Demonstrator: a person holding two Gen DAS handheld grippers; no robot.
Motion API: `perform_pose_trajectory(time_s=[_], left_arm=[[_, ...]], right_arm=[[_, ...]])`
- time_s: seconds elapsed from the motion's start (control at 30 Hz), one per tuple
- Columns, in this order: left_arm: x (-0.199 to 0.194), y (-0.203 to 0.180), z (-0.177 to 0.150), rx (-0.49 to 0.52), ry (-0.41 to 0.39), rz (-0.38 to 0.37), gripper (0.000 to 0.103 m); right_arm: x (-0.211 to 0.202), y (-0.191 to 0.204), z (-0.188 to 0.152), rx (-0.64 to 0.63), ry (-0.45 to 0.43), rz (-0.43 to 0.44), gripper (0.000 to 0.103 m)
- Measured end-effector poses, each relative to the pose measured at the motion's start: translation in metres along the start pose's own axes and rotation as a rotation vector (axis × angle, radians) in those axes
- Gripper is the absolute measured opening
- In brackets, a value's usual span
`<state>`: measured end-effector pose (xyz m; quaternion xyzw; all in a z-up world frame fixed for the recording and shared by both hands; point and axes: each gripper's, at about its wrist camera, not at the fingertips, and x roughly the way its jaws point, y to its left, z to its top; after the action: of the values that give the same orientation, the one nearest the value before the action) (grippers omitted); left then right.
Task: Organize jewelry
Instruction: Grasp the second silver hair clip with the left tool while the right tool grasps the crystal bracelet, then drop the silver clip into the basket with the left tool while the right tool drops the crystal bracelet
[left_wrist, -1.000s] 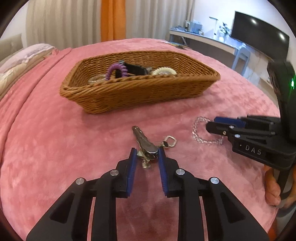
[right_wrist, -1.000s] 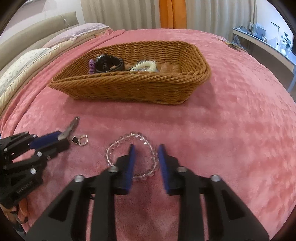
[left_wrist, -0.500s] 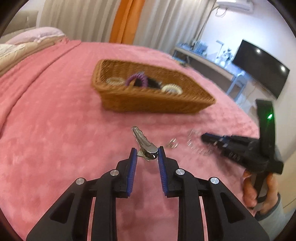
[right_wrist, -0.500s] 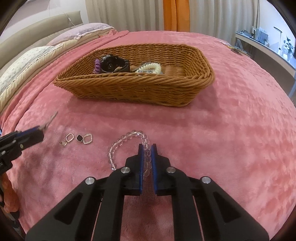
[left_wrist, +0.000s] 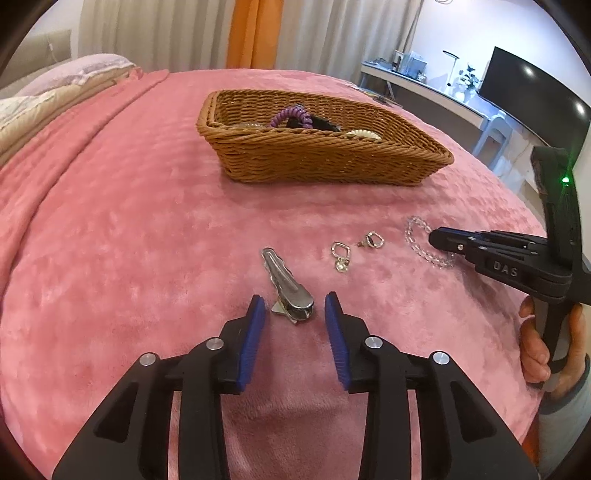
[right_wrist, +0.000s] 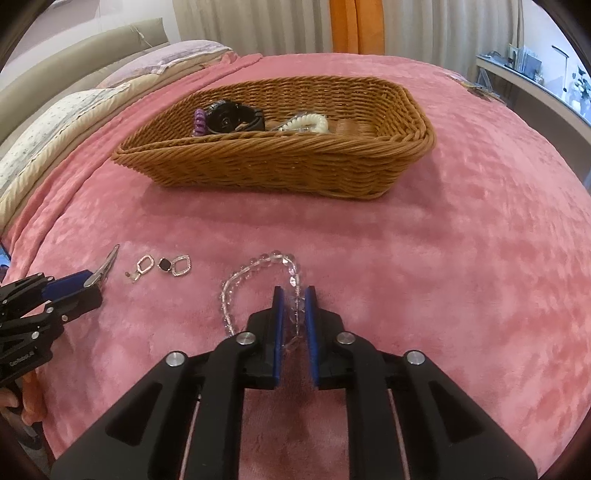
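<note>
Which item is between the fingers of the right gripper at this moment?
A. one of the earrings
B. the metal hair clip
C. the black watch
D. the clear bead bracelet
D: in the right wrist view, the right gripper has its fingers closed on a strand of the clear bead bracelet, which lies on the pink blanket.

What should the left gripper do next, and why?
Probably close on the hair clip. The left gripper is open, its fingers straddling the clip's wide end, and the clip lies flat on the blanket. The right gripper already pinches the bead bracelet.
</note>
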<state>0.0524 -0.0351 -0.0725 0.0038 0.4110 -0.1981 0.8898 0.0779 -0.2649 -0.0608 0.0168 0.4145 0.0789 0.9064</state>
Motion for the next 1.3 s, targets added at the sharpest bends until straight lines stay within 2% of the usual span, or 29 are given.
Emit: perform_pose_trajectory(time_s=[0.07,0.2,0.27,0.3,0.37,0.5,0.6,0.83,1.07,1.3], left_arm=[[0.003,-0.003,0.002,0.006,0.002,0.023,0.035],[0.009,-0.009,0.007,0.024,0.007,0.063,0.034],[0.010,-0.011,0.007,0.032,0.004,0.076,0.021],[0.009,-0.011,0.006,0.031,-0.001,0.077,0.022],[0.007,-0.009,0.006,0.024,-0.014,0.070,0.021],[-0.002,-0.009,0.004,0.024,-0.058,0.049,0.021],[-0.012,-0.011,0.003,0.037,-0.104,0.038,0.021],[-0.043,-0.019,0.009,0.044,-0.227,-0.024,0.021],[-0.081,-0.029,0.035,0.051,-0.327,-0.042,0.021],[-0.100,-0.043,0.085,0.112,-0.431,-0.046,0.021]], right_arm=[[-0.001,0.001,0.000,-0.001,-0.009,0.003,0.018],[0.006,-0.001,0.002,0.011,0.012,-0.003,0.019],[0.007,-0.001,0.003,0.008,0.015,-0.001,0.019],[0.008,0.000,0.003,0.002,0.014,-0.004,0.019],[0.006,0.006,0.002,-0.031,0.011,-0.008,0.006],[-0.004,0.016,0.000,-0.069,-0.039,-0.023,0.006],[-0.022,0.016,-0.002,-0.065,-0.099,0.010,0.006],[-0.050,0.019,0.001,-0.045,-0.148,0.101,0.006],[-0.102,0.027,0.025,-0.059,-0.259,0.108,0.006],[-0.139,0.028,0.084,-0.092,-0.383,0.054,0.006]])
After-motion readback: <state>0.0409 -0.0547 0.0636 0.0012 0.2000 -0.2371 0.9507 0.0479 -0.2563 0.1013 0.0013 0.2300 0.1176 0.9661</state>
